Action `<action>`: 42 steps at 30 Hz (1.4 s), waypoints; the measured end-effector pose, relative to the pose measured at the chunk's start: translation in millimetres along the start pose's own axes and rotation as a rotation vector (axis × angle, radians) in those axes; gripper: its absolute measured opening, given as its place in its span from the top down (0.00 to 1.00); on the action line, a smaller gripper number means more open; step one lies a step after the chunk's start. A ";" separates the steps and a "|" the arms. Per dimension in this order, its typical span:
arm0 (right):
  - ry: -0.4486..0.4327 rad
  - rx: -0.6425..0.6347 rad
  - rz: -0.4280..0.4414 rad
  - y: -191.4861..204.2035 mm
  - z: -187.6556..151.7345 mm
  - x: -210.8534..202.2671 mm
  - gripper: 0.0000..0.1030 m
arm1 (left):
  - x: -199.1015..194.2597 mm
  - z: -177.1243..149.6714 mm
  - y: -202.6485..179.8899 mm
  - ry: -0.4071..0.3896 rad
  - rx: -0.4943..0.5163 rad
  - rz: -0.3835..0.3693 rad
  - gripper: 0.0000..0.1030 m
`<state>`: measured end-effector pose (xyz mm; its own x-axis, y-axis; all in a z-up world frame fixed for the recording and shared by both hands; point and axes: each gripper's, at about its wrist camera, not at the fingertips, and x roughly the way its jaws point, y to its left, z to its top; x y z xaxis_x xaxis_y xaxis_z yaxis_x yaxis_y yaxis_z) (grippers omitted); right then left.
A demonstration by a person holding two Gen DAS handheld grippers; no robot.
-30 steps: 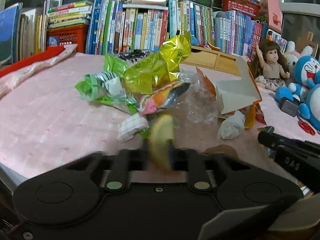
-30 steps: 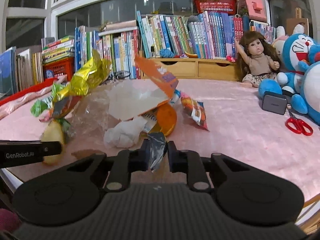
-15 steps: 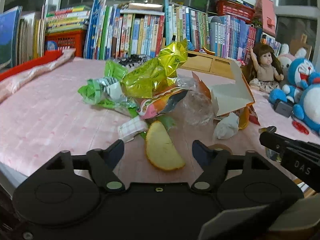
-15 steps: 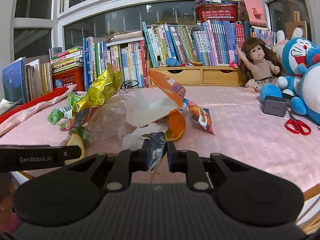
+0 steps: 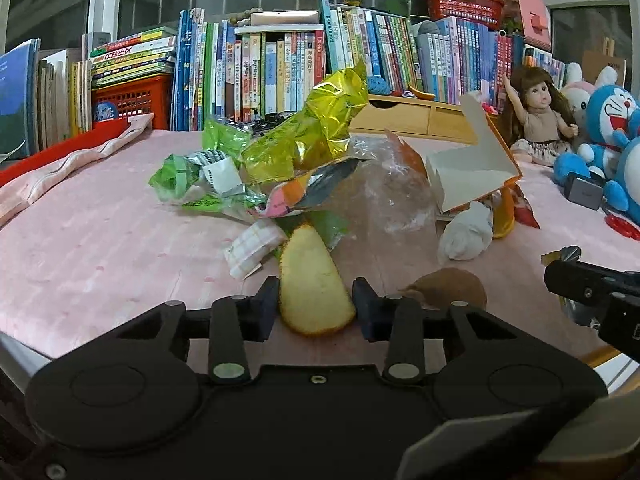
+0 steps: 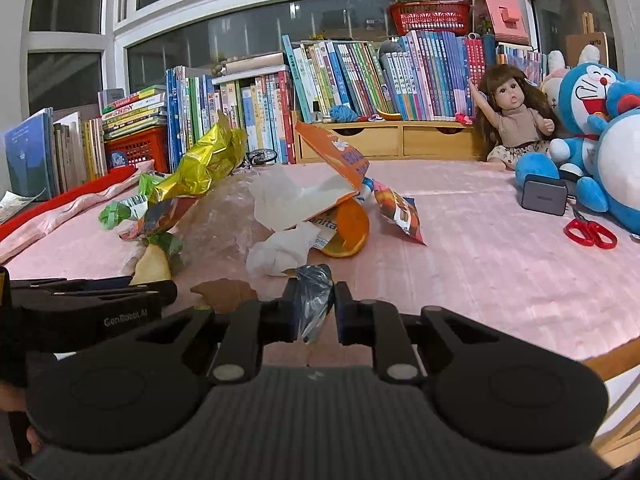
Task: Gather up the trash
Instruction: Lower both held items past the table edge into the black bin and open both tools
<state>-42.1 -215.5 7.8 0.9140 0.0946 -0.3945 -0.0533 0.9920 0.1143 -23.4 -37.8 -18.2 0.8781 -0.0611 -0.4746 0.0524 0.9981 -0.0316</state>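
A pale yellow fruit peel point(image 5: 312, 280) lies on the pink tablecloth point(image 5: 100, 248) at the near edge. My left gripper point(image 5: 316, 308) has its pads against both sides of the peel. My right gripper point(image 6: 314, 304) is shut on a crumpled dark plastic wrapper point(image 6: 314, 292) held just above the cloth. Behind them is a heap of trash: a yellow foil bag point(image 5: 316, 128), green wrappers point(image 5: 188, 176), a clear plastic bag point(image 5: 392, 188), an opened orange-and-white carton point(image 5: 472, 176), a white tissue wad point(image 5: 466, 236) and a brown scrap point(image 5: 444, 288).
A row of books point(image 5: 280, 60) and a wooden drawer unit point(image 6: 400, 140) line the back. A doll point(image 6: 516, 120), blue plush toys point(image 6: 592, 112), a grey box point(image 6: 544, 196) and red scissors point(image 6: 590, 232) sit at the right. Folded pink cloth point(image 5: 60, 168) lies left.
My left gripper, shut on the peel a second ago, opened wide and dropped it flat, then narrowed onto its sides again. The right gripper kept its wrapper and rose slightly.
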 end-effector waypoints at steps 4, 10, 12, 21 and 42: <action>-0.009 0.020 0.030 1.2 2.5 -5.6 0.79 | -16.9 2.9 7.4 0.003 -0.019 -0.019 0.65; 0.015 0.025 0.094 10.6 -4.1 -27.3 0.79 | -59.5 -2.1 18.8 0.031 -0.033 -0.083 0.65; 0.040 0.043 0.116 13.2 -8.9 -36.1 0.79 | -72.9 -7.3 21.4 0.050 -0.024 -0.106 0.65; 0.274 0.089 0.185 21.3 -54.2 -50.5 0.79 | -94.9 -55.1 28.6 0.284 0.022 -0.167 0.64; 0.649 0.197 0.251 25.8 -135.8 17.9 0.58 | -23.2 -133.6 44.1 0.686 -0.020 -0.117 0.60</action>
<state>-81.7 -176.9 -120.2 0.4575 0.4087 -0.7897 -0.1006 0.9062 0.4107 -105.0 7.3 -126.1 0.3678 -0.1632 -0.9154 0.1136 0.9850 -0.1300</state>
